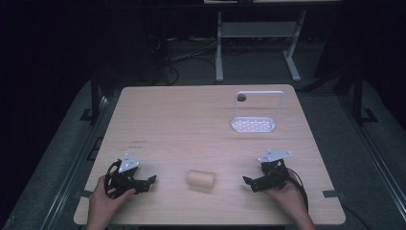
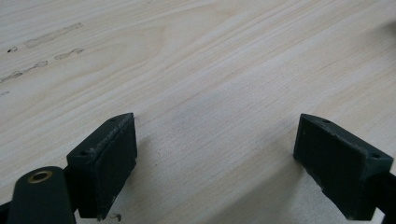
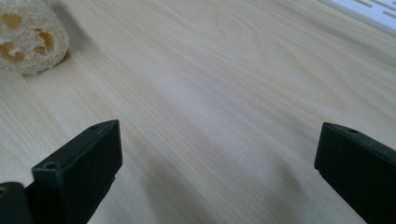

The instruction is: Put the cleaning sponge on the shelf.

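We see a loofah piece (image 1: 200,180) lying near the worktop's (image 1: 191,120) front edge, long axis left-right, midway between our left tool (image 1: 146,184) and right tool (image 1: 250,183), both wide open, empty.

Beige loofah (image 1: 200,179), white rack (image 1: 253,125)

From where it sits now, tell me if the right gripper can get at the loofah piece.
Probably yes: the right gripper has its jaws open and bare table lies between it and the loofah piece.
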`<state>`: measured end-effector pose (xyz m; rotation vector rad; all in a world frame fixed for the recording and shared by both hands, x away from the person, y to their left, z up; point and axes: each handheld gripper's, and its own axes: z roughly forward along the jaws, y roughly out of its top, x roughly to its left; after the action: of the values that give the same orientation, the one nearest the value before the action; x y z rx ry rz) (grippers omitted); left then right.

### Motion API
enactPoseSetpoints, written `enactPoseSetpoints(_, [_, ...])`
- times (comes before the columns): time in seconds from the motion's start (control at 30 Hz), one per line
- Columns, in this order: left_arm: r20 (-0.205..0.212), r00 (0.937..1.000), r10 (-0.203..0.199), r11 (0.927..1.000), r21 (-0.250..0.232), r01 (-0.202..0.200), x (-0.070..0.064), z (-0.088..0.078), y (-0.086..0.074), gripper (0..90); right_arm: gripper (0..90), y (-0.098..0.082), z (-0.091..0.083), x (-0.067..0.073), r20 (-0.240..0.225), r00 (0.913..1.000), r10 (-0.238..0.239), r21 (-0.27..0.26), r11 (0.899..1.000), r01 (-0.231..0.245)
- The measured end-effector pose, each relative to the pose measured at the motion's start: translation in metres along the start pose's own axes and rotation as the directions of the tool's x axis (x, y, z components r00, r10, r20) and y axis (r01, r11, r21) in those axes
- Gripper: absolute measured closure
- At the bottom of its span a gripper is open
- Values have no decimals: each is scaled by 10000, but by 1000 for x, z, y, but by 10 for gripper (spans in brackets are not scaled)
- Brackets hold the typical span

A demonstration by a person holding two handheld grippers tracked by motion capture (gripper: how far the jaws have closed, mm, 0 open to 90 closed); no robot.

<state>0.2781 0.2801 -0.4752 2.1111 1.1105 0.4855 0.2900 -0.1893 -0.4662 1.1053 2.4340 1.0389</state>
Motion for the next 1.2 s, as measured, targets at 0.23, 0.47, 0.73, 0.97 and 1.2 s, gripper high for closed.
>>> enactPoseSetpoints(0.23, [-1,10000,0,10000,0,0,0,0,0,128,7,14,3,0,-230,9996,-144,-25,9999,144])
enactPoseSetpoints(0.47, [0,10000,2,10000,2,-2,0,0,0,128,7,26,7,-1,-392,9989,-275,-109,9996,271])
enactPoseSetpoints(0.73, [-1,10000,-1,10000,-3,1,0,0,0,128,7,40,13,-1,-615,9971,-447,-107,9990,441])
enactPoseSetpoints(0.97, [-2,10000,3,10000,-1,-3,0,0,0,128,6,51,17,-2,-786,9952,-591,-201,9981,577])
enactPoseSetpoints(1.2, [-1,10000,3,10000,-2,-3,0,0,0,128,7,62,24,0,-960,9928,-719,-181,9974,705])
